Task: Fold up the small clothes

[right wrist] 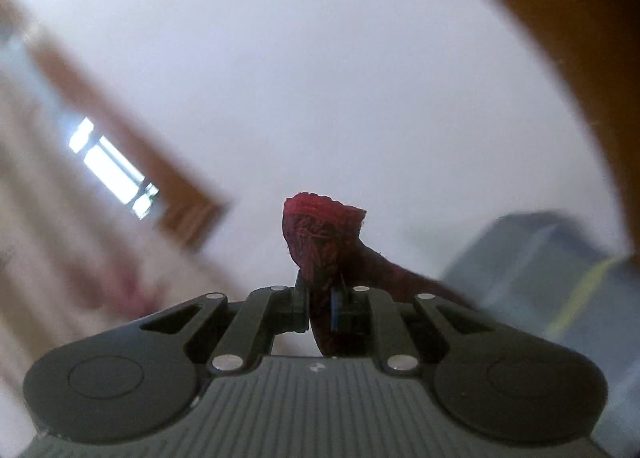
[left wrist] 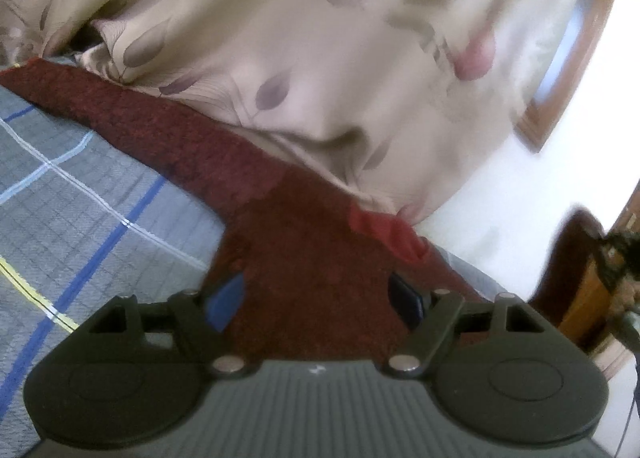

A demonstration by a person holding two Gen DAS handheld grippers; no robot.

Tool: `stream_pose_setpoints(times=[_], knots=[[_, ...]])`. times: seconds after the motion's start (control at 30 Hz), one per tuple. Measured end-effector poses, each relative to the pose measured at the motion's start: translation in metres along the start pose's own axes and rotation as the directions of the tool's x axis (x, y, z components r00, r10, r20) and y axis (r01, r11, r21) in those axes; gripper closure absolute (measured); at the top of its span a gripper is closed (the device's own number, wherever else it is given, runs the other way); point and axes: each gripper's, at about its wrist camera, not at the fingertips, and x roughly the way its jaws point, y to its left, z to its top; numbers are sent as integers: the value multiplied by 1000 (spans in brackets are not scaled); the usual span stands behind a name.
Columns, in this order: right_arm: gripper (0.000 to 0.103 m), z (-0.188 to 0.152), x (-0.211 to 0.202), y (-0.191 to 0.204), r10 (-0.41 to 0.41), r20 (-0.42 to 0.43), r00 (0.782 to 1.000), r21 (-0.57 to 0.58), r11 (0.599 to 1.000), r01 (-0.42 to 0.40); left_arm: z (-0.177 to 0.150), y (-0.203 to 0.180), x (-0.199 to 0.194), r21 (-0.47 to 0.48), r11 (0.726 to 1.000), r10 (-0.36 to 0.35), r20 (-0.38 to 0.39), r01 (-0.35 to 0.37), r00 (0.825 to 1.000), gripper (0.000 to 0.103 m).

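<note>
A dark red fuzzy cloth (left wrist: 168,130) stretches from the far left of the left wrist view down to my left gripper (left wrist: 316,304). The left gripper's blue-padded fingers (left wrist: 224,306) stand wide apart, with the cloth running between them; whether they grip it is unclear. In the right wrist view my right gripper (right wrist: 320,310) is shut on a bunched corner of the same red cloth (right wrist: 320,234), which sticks up between the fingers. The rest of the cloth trails off to the right. The right gripper points up at a white wall.
A grey bedspread (left wrist: 72,194) with blue, white and yellow lines lies at the left. A cream curtain with leaf print (left wrist: 304,50) hangs behind. A wooden-framed window (left wrist: 568,54) and dark wooden furniture (left wrist: 580,278) are at the right. The bed also shows in the right wrist view (right wrist: 552,270).
</note>
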Motion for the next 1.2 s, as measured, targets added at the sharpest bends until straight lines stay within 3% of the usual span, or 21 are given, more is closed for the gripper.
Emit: stream_pose_setpoints(times=[0.13, 0.23, 0.4, 0.53, 0.8, 1.0, 1.13, 1.2], knots=[[88, -66, 47, 59, 64, -117, 991, -98, 992, -76, 1, 6, -4, 13, 1000, -1, 7, 1, 1000, 24], [88, -122, 77, 84, 96, -210, 973, -103, 987, -120, 2, 12, -3, 12, 1000, 2, 3, -2, 1000, 24], [88, -199, 120, 108, 91, -339, 936, -104, 986, -133, 3, 23, -4, -10, 1000, -3, -3, 3, 1000, 24], [88, -247, 132, 123, 53, -407, 912, -193, 971, -143, 3, 32, -5, -28, 1000, -8, -10, 7, 1000, 24], [88, -290, 147, 135, -11, -453, 891, -316, 937, -149, -1, 43, 0, -57, 998, -8, -23, 6, 1000, 24], [86, -315, 159, 142, -54, -480, 876, -398, 903, -162, -6, 39, 0, -15, 1000, 3, -18, -3, 1000, 24], [69, -329, 162, 145, -15, -527, 850, -383, 897, -222, -7, 35, 1, 12, 1000, 8, -23, -8, 1000, 24], [53, -328, 160, 142, 54, -555, 830, -310, 913, -266, -7, 34, 1, 18, 1000, 12, -23, -12, 1000, 24]])
